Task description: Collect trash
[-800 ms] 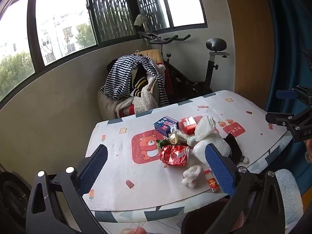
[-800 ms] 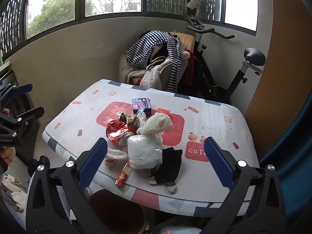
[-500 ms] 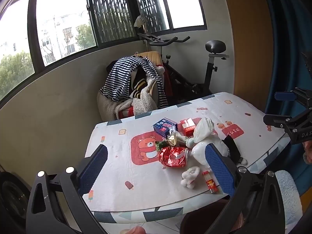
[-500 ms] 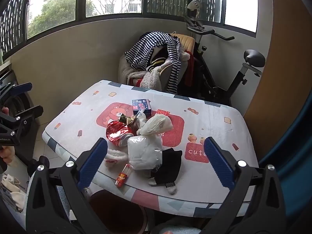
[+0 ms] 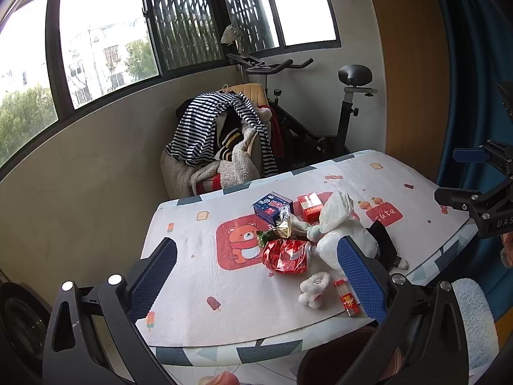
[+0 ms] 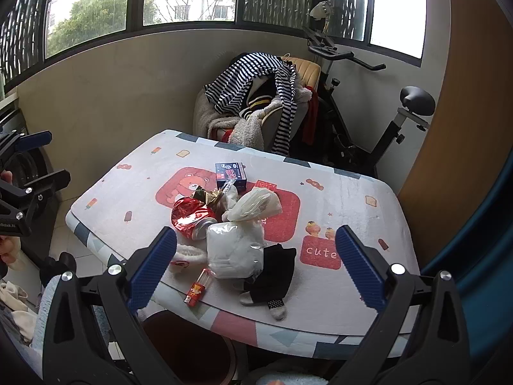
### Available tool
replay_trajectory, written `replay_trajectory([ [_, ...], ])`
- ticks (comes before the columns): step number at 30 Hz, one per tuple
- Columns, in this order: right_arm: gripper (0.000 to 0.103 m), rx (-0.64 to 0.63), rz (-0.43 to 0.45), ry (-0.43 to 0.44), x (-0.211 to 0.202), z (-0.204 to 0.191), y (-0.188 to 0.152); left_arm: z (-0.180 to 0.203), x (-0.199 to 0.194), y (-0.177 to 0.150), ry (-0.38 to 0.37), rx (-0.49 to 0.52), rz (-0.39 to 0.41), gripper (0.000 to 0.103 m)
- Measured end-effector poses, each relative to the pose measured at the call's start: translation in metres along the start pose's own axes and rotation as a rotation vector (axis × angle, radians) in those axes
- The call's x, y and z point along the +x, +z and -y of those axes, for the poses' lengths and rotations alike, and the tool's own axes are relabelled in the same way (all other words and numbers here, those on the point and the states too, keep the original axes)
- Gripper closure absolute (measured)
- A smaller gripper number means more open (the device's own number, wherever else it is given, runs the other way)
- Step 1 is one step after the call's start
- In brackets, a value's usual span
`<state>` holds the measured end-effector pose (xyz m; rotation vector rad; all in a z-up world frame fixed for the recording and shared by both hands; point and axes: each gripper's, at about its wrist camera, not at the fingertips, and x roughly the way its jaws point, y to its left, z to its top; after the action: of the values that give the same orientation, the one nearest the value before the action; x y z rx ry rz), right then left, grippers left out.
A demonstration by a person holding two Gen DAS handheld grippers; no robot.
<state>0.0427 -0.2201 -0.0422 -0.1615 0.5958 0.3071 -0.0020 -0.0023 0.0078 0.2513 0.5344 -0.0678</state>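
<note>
Both pairs of tongs stand wide with nothing between their blue pads: the left tongs (image 5: 256,276) and the right tongs (image 6: 256,263) hover above the near edge of the tabletop (image 6: 368,211), clear of everything on it. The trash lies heaped near the middle and the near edge. A crushed red can (image 6: 189,216) touches a white plastic bag (image 6: 234,247), with a crumpled pale bag (image 6: 256,205) just behind. A blue box (image 6: 231,176) sits farther back. A black sock (image 6: 272,272) lies against the white bag, and a small red packet (image 6: 197,288) rests at the edge. A dark bin (image 6: 189,349) stands below that edge.
</note>
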Motion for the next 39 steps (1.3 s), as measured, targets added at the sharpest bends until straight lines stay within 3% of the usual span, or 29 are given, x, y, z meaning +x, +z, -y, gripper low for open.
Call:
replay_trajectory([
  [39,0.006,-0.003,0.0,-0.009,-0.001,0.003,-0.005,-0.002,0.001,-0.011,0.003,-0.011,-0.005,0.005],
])
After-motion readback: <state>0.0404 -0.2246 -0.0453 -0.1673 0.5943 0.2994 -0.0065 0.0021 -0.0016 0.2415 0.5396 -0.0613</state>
